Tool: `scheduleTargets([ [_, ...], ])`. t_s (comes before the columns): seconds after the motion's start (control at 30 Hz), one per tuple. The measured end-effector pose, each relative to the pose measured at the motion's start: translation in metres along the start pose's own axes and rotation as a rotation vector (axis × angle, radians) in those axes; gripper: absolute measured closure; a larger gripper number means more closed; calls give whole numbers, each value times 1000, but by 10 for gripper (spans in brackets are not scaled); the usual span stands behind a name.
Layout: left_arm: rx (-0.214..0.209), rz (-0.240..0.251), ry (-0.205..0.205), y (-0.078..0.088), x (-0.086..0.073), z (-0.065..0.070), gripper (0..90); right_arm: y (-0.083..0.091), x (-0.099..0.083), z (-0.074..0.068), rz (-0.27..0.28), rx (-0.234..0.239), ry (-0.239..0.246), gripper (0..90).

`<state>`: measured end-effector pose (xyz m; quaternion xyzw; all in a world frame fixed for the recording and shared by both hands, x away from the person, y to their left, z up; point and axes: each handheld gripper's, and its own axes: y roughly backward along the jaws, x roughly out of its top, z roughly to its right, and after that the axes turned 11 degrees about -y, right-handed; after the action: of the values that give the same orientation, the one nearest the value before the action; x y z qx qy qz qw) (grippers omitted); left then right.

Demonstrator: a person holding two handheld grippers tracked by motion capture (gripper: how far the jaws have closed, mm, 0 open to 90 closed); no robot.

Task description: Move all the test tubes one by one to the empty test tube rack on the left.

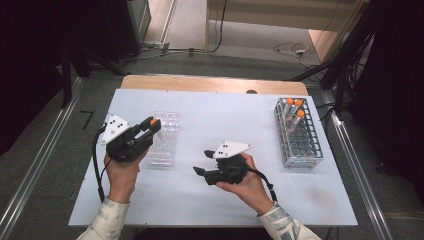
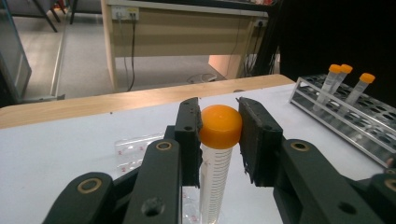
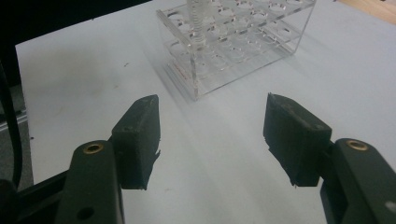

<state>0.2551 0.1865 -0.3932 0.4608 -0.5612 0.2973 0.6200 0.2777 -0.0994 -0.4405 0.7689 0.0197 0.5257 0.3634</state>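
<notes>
we clamp the left gripper [image 2: 219, 135] on the orange-capped tube [image 2: 215, 158] above the clear rack [image 1: 164, 137], near the table's [image 1: 200, 195] left side. our right gripper [image 3: 212, 135] rests nearby, jaws apart, holding nothing.

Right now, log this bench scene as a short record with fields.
left gripper: shut on the orange-capped tube, held over the clear rack
right gripper: open, nothing between its jaws, above the white table
metal rack: at the table's right, three orange-capped tubes standing at its far end
clear rack contents: one tube in the right gripper view
</notes>
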Motion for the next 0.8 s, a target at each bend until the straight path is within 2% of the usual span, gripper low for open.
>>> scheduleTargets([
  [0.1, 12, 4, -11, -2, -1, -2, 700, 0, 0, 0, -1, 0, -1, 351],
  [0.37, 58, -25, -65, -7, -4, -2, 700, 0, 0, 1, -4, -5, -3, 352],
  [0.8, 57, -79, -85, -17, -14, 2, 698, 0, -2, 1, -6, -5, -9, 352],
])
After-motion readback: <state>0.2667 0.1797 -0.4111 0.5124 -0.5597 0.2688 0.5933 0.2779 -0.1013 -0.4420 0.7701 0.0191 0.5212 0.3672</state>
